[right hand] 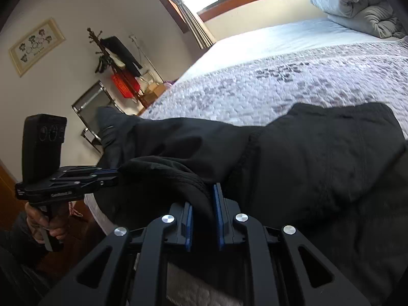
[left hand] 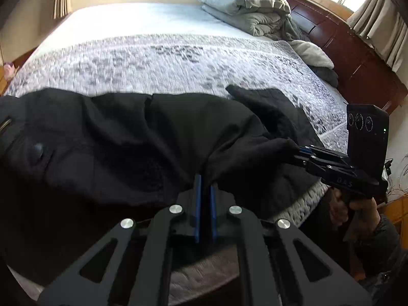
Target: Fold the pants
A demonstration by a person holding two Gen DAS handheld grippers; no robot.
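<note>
Black pants (left hand: 132,137) lie across the near part of a bed with a grey patterned quilt (left hand: 178,61). My left gripper (left hand: 205,181) is shut on a thin fold of the pants' edge, its blue pads almost together. In the left wrist view my right gripper (left hand: 299,153) comes in from the right, pinching the same edge a little farther along. From the right wrist view, my right gripper (right hand: 204,191) is shut on a thicker bunch of black cloth of the pants (right hand: 318,158). There my left gripper (right hand: 117,172) grips the cloth at the left, held by a hand (right hand: 43,223).
Folded grey bedding and a pillow (left hand: 244,2) are stacked at the far end of the bed by the dark wooden headboard (left hand: 357,58). A coat stand (right hand: 112,61) with hanging items and a mirror stand past the bed's left side. Windows with curtains (right hand: 193,23) line the walls.
</note>
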